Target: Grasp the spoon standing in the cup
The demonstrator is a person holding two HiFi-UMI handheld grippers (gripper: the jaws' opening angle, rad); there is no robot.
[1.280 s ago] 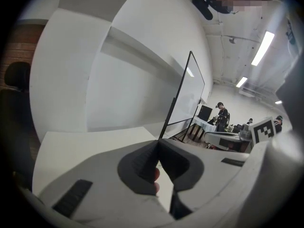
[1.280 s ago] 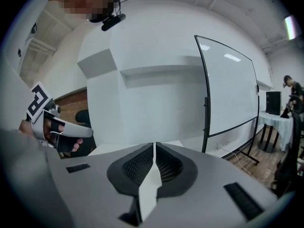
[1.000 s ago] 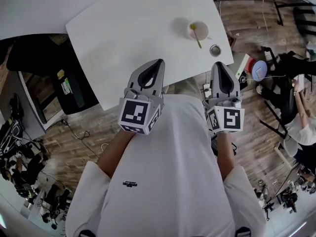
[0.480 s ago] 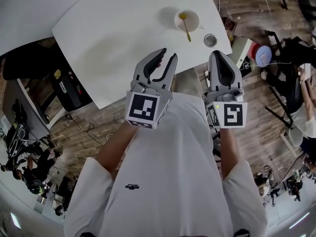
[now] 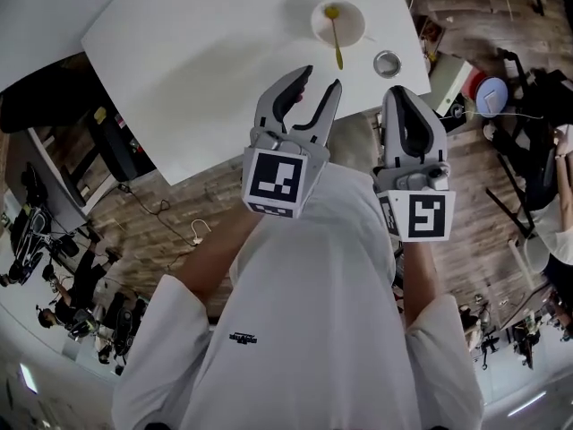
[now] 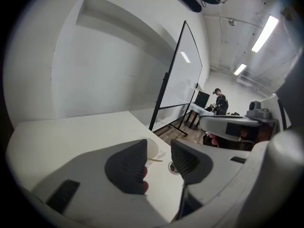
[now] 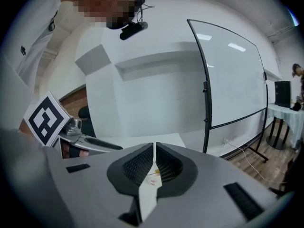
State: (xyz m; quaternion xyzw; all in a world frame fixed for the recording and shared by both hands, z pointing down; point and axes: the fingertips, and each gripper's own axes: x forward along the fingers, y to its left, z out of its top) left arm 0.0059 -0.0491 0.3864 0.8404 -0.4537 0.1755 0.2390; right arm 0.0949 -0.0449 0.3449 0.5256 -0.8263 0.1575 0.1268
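Note:
A white cup (image 5: pixel 338 22) stands near the far right corner of the white table (image 5: pixel 206 52), and a yellow spoon (image 5: pixel 334 36) leans out over its near rim. My left gripper (image 5: pixel 320 79) hovers at the table's near edge, short of the cup; its jaws are opening with nothing between them. In the left gripper view the cup (image 6: pixel 153 148) and spoon handle (image 6: pixel 155 160) show in the gap between the pads (image 6: pixel 129 164). My right gripper (image 5: pixel 399 95) is shut and empty, to the right and off the table. The cup (image 7: pixel 151 175) peeks through its slit.
A small round metal tin (image 5: pixel 387 63) lies on the table just right of the cup, near the edge; the tin (image 6: pixel 174 168) also shows past the left jaws. A whiteboard on a stand (image 6: pixel 178 80) is beyond the table. Chairs and clutter (image 5: pixel 501 88) fill the floor to the right.
The left jaws have gone from shut to wide apart. Both grippers have moved forward toward the table's near edge and the cup.

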